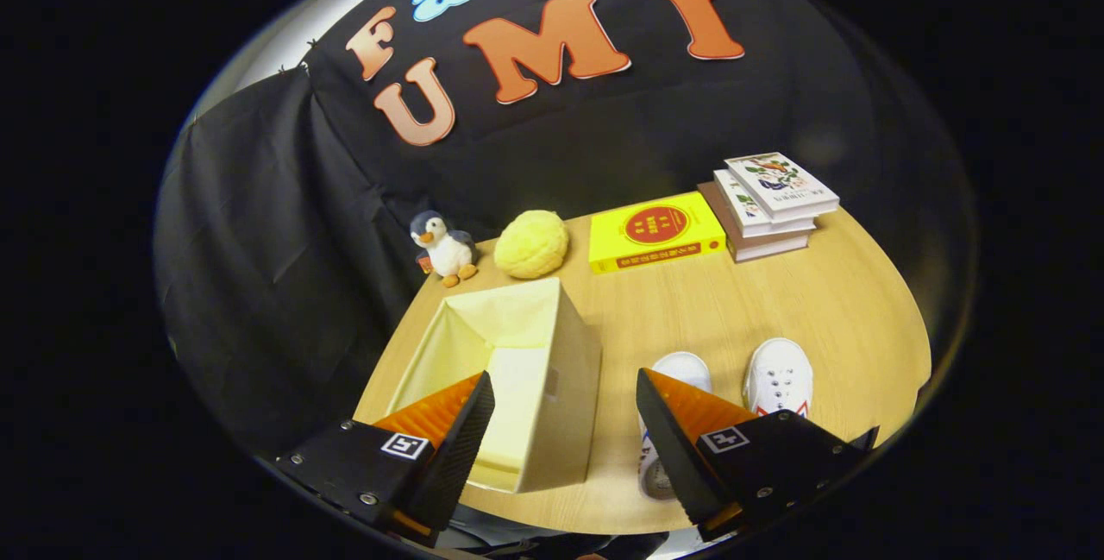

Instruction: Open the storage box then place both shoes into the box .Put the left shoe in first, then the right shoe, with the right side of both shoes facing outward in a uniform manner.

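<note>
Hand-held gripper (pixel 565 392) agape | one open storage box (pixel 552 370) | two shoes (pixel 778 376)

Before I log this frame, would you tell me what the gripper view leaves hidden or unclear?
- Storage box: its near floor and front edge sit behind one finger of the open gripper.
- Nearer white shoe: the other finger covers most of it, so left or right is unclear.
- Farther white shoe: its heel is behind the gripper body.
- Book stack: cover print too small to read.
</note>
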Tool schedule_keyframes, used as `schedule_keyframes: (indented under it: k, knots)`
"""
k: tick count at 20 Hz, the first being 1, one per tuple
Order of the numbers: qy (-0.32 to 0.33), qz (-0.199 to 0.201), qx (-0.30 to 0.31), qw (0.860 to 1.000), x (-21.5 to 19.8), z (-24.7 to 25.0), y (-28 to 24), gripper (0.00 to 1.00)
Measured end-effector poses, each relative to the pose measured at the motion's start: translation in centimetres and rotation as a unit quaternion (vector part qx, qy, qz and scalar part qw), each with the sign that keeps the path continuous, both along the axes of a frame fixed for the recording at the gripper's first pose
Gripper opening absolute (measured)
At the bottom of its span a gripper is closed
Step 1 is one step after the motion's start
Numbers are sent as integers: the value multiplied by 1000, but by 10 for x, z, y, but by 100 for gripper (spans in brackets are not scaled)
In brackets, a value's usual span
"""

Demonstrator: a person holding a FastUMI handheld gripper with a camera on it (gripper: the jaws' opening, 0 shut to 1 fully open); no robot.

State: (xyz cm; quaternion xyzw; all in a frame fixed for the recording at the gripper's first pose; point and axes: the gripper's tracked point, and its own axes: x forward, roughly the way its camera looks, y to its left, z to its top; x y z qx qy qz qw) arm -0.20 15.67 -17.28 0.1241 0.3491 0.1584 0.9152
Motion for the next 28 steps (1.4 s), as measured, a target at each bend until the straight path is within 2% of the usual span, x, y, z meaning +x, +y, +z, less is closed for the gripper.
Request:
schedule_keyframes:
  k: [7,10,12,13,17,24,25,28]
  knots:
    - [64,-34,-27,997,-16,-60,-56,98]
    - [89,-35,-38,995,-20,-84,-67,98]
    - [106,-28,-49,993,-21,-101,-70,95]
    - [112,-25,-60,992,-21,-111,-73,87]
    - [141,-2,-92,986,-22,-143,-73,73]
    - [169,16,-113,979,-16,-180,-73,69]
    - [173,21,-118,978,-14,-182,-75,60]
    - [179,31,-121,976,-14,-188,-70,44]
